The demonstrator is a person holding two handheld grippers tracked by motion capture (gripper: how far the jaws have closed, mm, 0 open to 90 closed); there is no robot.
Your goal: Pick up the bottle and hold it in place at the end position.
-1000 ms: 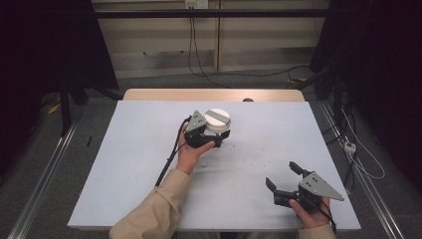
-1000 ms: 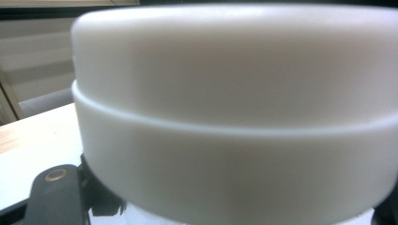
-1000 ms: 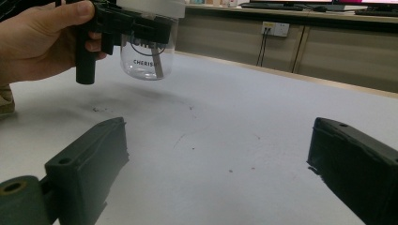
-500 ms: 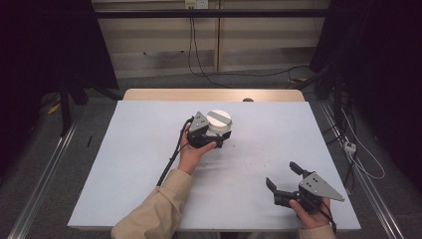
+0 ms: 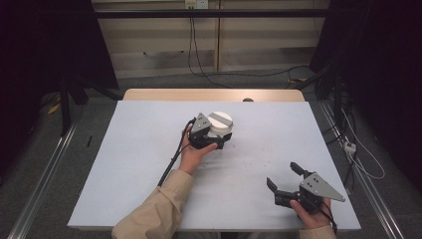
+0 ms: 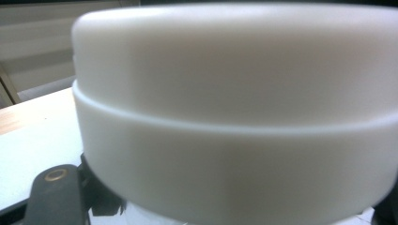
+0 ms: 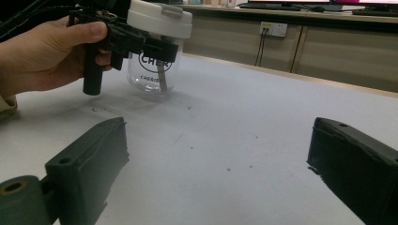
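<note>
Next to nothing changed against the 2 earlier high views: left tool still at the jar near the middle of the counter, shifted at most a trace; right tool in the same place at the counter's near right corner. Left tool clamped on the jar just under its white lid, jaws drawn in against the clear body, seen plainly from the right gripper view, where the jar stands upright on the counter with dark lettering on its side and a hand around the tool's grip. White lid blurred and very close in the left gripper view. Right tool spread wide, 2 black jaws well apart, nothing between them, low over bare counter, well apart from the jar.
</note>
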